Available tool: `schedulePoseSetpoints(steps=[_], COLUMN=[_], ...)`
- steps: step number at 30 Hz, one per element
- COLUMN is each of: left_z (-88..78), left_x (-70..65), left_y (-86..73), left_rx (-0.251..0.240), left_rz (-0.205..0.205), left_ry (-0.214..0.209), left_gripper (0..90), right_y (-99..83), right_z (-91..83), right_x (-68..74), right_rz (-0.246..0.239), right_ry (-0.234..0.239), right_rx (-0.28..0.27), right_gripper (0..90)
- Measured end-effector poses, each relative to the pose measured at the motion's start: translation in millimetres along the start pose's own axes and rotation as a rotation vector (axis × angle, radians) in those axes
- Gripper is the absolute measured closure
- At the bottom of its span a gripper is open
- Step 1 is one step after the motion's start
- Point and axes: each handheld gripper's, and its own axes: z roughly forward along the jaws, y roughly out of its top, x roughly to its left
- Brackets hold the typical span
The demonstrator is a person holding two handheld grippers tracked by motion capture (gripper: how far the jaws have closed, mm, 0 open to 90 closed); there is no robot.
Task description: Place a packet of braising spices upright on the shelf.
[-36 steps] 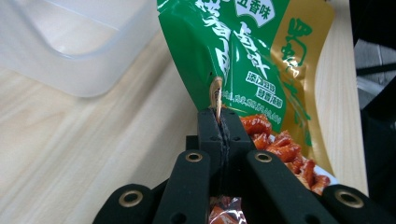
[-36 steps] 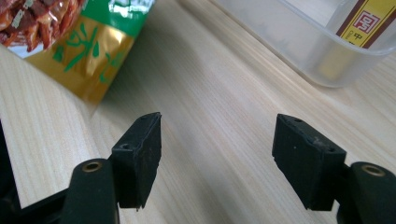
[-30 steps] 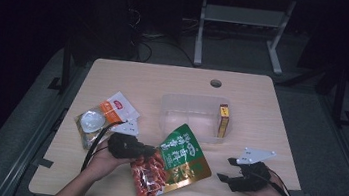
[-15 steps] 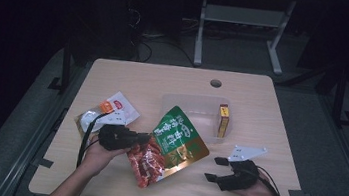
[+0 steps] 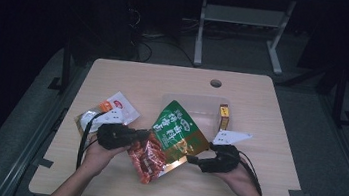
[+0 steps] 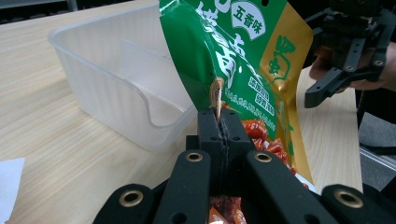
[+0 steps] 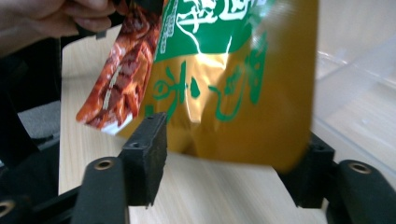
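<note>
High view: left tongs (image 5: 143, 135) pinch snack pouch (image 5: 174, 131) beside clear tub (image 5: 196, 107).

Black two-jaw grippers (image 5: 145, 135), brass-ringed screw holes, black cables, bare forearms

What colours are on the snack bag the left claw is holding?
Green top, gold edge, red food print on the snack bag; the left gripper view shows it best.

clear plastic bin (image 5: 193, 109): table (image 5: 164, 79) centre | yellow box (image 5: 223, 116): upright at bin's right end | white packets (image 5: 116, 108): near left edge | round hole (image 5: 215, 83): near far edge
</note>
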Motion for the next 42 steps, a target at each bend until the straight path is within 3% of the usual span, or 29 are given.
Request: schedulePoseSetpoints(steps=[5, 9, 14, 18, 25, 31, 34, 38, 40, 42], left_z=[1.3, 4.0, 4.5, 7.2, 9.8, 14.5, 14.3, 11.4, 8.7, 7.5], left_x=[-2.2, -4.1, -4.1, -5.2, -7.3, -9.1, -8.0, -6.0, -2.1, -0.6], left_y=[0.0, -0.3, -1.1, -3.2, -6.2, -11.3, -12.0, -12.0, -13.3, -14.5], left_rx=[-0.007, -0.007, -0.013, -0.004, 0.020, 0.081, 0.086, 0.084, 0.076, 0.088], left_rz=[0.002, 0.006, 0.010, 0.015, 0.035, 0.073, 0.072, 0.083, 0.060, 0.063], left_ry=[-0.011, -0.014, -0.019, -0.025, -0.042, -0.043, -0.046, -0.003, -0.015, 0.001], left_gripper=[89.6, 89.6, 89.6, 89.4, 89.0, 87.7, 84.8, 82.9, 86.5, 85.3], right_y=[2.7, 2.2, 2.4, 3.3, 8.7, 15.2, 16.8, 19.7, 20.9, 22.8], right_z=[10.2, 10.7, 8.5, 5.9, -4.1, -13.3, -15.7, -19.3, -22.8, -26.9], right_x=[0.8, 2.6, 1.1, 1.1, -1.4, 0.0, 0.7, 2.8, 2.4, 2.7], right_rz=[0.015, 0.019, 0.047, 0.026, 0.029, 0.003, -0.006, -0.033, -0.042, -0.049], right_ry=[0.041, 0.074, 0.101, 0.106, 0.114, 0.097, 0.103, 0.088, 0.083, 0.078], right_rx=[-0.008, -0.008, -0.016, -0.020, -0.021, -0.024, -0.023, -0.020, -0.022, -0.038], right_gripper=[51.6, 67.4, 79.2, 88.7, 90.0, 90.0, 90.0, 90.0, 90.0, 90.0])
